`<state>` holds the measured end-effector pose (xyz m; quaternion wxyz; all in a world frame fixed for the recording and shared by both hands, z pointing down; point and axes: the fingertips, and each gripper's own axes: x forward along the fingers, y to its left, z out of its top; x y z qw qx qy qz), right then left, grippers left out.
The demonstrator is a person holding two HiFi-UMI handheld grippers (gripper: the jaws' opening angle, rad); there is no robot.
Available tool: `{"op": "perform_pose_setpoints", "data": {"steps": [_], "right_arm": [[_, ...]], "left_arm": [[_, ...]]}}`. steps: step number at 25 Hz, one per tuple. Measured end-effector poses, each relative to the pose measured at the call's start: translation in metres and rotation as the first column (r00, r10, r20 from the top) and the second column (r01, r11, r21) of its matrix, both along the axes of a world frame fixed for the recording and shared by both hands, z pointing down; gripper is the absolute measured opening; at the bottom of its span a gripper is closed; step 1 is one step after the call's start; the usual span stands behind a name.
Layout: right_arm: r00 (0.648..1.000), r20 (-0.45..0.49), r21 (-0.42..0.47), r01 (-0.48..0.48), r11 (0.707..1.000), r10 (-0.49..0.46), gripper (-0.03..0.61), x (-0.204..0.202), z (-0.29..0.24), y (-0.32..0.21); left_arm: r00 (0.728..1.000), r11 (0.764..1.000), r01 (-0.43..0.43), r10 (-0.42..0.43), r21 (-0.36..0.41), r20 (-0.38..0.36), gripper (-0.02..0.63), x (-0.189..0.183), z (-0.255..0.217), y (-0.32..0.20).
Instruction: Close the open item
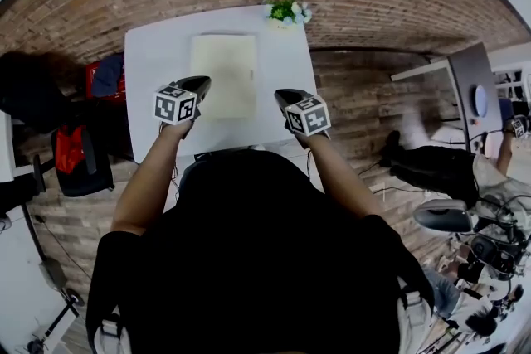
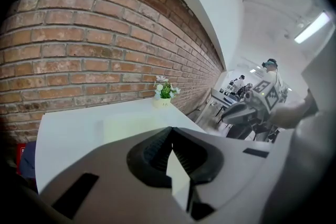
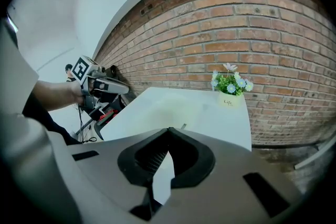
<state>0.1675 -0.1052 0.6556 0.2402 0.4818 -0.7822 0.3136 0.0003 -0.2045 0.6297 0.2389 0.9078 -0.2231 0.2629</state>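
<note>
A pale cream flat item, like a folder or large book, lies in the middle of the white table; I cannot tell from here how it opens. It also shows as a faint pale sheet in the left gripper view and the right gripper view. My left gripper hovers at its left near corner, jaws shut and empty. My right gripper hangs just past its right near corner, jaws also shut with nothing in them.
A small white pot of flowers stands at the table's far edge by the brick wall. Red and black bags lie left of the table. A grey desk and a dark bag are to the right.
</note>
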Motion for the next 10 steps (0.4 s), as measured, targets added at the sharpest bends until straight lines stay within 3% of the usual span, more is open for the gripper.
{"op": "perform_pose_setpoints", "data": {"steps": [10], "right_arm": [[1.0,0.003,0.108,-0.027,0.994,0.027,0.021,0.003,-0.021,-0.01]], "left_arm": [[0.997,0.995,0.055,-0.05,0.079,-0.066,0.011,-0.015,-0.036,0.009]]}}
